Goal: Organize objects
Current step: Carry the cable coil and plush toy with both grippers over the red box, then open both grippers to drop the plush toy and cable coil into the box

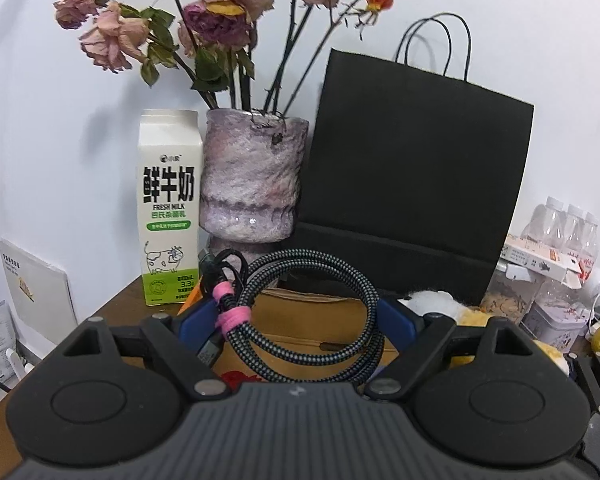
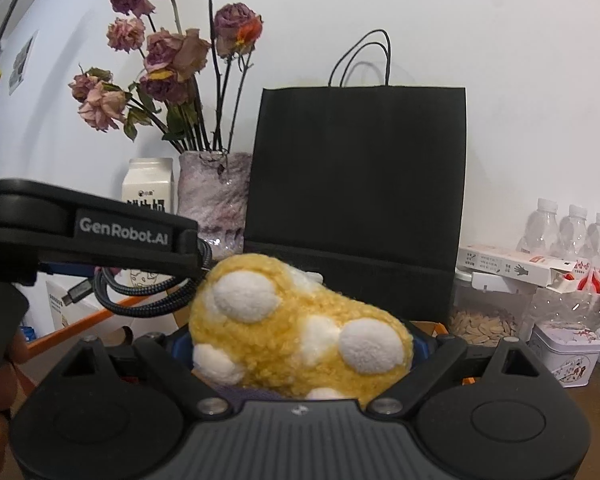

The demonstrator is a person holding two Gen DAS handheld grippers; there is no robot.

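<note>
My left gripper (image 1: 296, 324) is shut on a coiled braided cable (image 1: 312, 312) bound with pink ties, and holds it above an open cardboard box (image 1: 300, 320). My right gripper (image 2: 300, 344) is shut on a yellow plush toy with white spots (image 2: 296, 328). In the right wrist view the left gripper (image 2: 188, 256) reaches in from the left with the cable (image 2: 148, 300) hanging from it, just left of the plush. The plush also shows in the left wrist view (image 1: 440, 304) at the right, partly hidden behind the finger.
A milk carton (image 1: 168, 208), a vase of dried roses (image 1: 252, 176) and a black paper bag (image 1: 412, 188) stand along the white wall. Water bottles (image 2: 572, 240), a flat white box (image 2: 512, 268), a jar of seeds (image 2: 484, 324) and a tin (image 2: 564, 356) crowd the right side.
</note>
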